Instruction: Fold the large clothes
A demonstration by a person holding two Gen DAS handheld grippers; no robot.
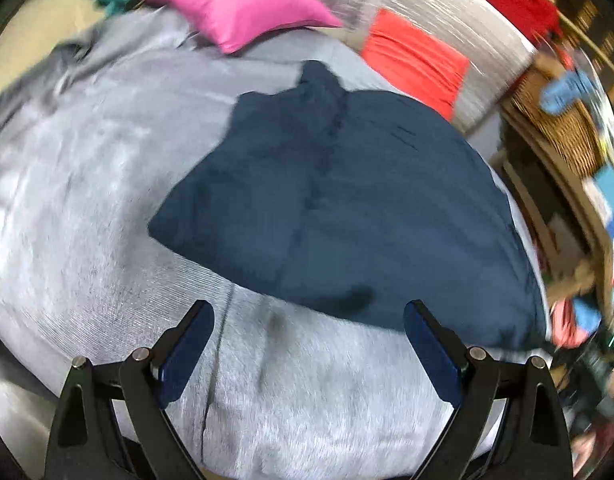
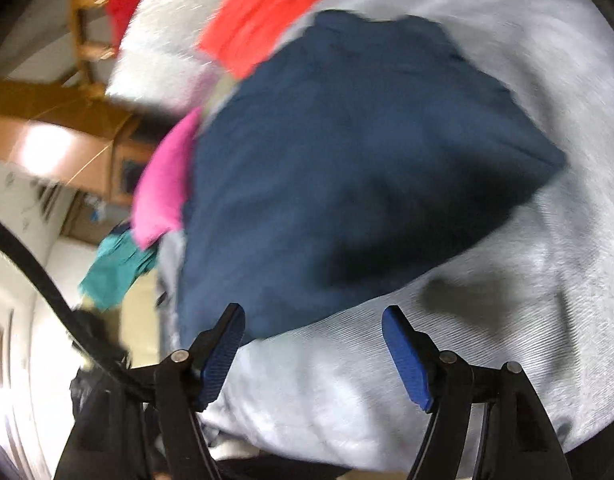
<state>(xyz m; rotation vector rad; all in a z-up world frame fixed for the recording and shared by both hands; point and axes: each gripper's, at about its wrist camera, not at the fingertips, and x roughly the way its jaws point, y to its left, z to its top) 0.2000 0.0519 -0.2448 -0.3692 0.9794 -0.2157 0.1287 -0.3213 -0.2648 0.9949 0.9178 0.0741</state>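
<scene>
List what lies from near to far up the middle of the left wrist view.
left gripper, open → grey bedcover → navy garment → pink pillow

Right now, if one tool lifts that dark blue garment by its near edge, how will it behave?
The dark blue garment would likely drape and sag, since it lies soft and creased on the grey bedcover. Probably light. It may unfold, as it looks folded along a centre line.

pink pillow, orange cushion, grey bedspread
</scene>
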